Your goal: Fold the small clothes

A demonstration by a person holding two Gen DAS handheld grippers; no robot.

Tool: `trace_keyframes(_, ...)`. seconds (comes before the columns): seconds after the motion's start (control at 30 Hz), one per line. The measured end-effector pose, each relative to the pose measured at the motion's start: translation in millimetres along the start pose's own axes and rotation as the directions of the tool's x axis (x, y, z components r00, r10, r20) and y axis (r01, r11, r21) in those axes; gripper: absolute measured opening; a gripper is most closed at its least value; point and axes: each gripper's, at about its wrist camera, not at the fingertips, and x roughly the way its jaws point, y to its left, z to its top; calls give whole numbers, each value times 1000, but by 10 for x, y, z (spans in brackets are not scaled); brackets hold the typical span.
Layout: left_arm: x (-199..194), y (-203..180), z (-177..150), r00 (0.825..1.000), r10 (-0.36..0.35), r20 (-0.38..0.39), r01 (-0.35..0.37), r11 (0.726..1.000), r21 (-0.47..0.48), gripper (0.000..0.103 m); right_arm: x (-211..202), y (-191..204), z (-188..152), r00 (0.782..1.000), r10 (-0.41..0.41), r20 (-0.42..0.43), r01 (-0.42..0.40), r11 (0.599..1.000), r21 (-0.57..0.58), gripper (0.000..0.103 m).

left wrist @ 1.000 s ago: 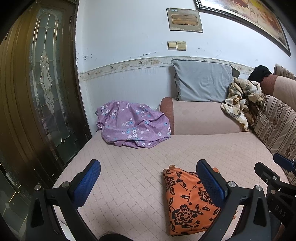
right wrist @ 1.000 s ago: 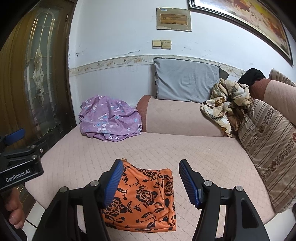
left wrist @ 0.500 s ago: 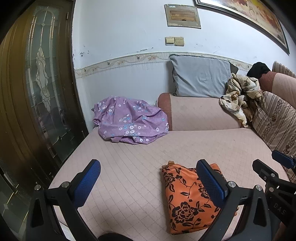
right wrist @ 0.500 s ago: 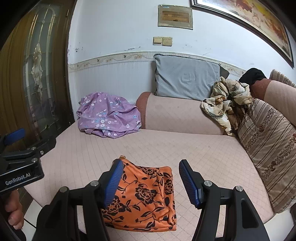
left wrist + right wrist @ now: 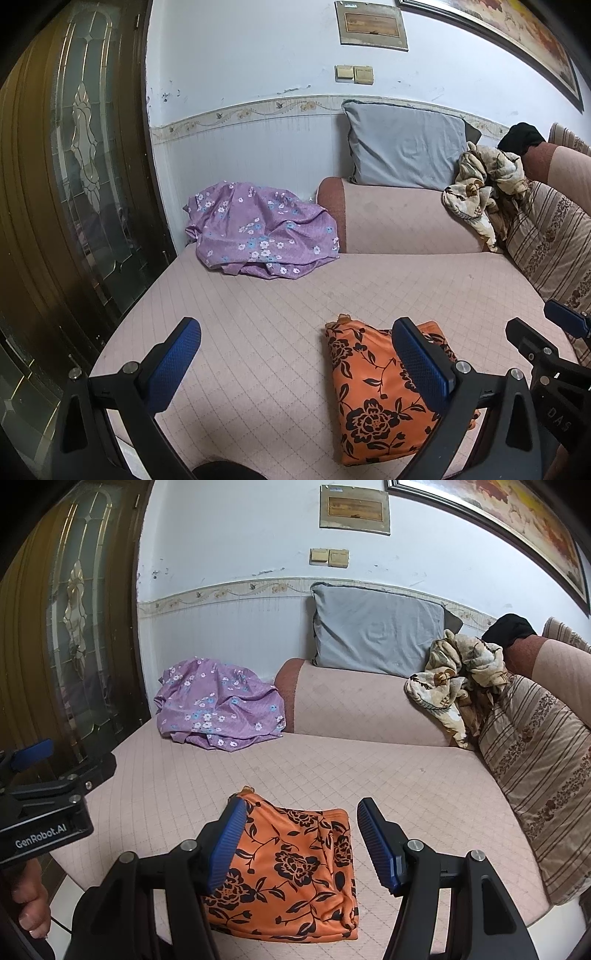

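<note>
Item one: folded orange garment (image 5: 291, 871) with black flower print; lay flat as a compact rectangle on the front part of the sofa seat (image 5: 369, 775), near its front edge; a small tab of fabric stuck out at its far left corner.

Item two: right tongs (image 5: 301, 843); blue-padded jaws stood partly apart, one to each side of the orange garment and above it; nothing was pressed between the pads; no cloth was held.

Item three: left tongs (image 5: 295, 365); jaws stood wide apart over bare seat to the left of the orange garment; the right-hand pad overlapped the garment's upper right part in the left wrist view; empty.

Item four: purple flowered cloth (image 5: 258, 232); crumpled in a heap at the far left corner of the seat, against the white wall (image 5: 240, 74) and beside the sofa's backrest bolster (image 5: 399, 221).

Item five: grey pillow (image 5: 406, 147); stood upright on the bolster, leaning on the wall.

Item six: beige patterned cloth (image 5: 454, 679); bunched at the far right of the bolster, touching a striped cushion (image 5: 535, 757).

Item seven: wooden door with leaded glass panel (image 5: 85, 166); at the left; two switches (image 5: 328, 556) and a small plaque (image 5: 354, 509) on the wall above.

Item eight: part of a person's hand (image 5: 31, 901); seen at the lower left of the right wrist view, below the left tool.
</note>
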Motion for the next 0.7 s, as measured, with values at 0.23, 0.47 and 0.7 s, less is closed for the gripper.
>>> trace_keyframes(0.23,34,-13,-9,1000,-8,-11,8,1000,6,103,32,-8,17,1000,-3,-3,4,1000,8,66)
trace_keyframes(0.47,96,-24,-18,1000,-11,-24,12,1000,3,103,49,-4,24,1000,-7,0,7,1000,10,66)
trace_keyframes(0.7,136,-37,-22,999,-17,-34,17,1000,6,103,65,-8,34,1000,-7,1,7,1000,10,66)
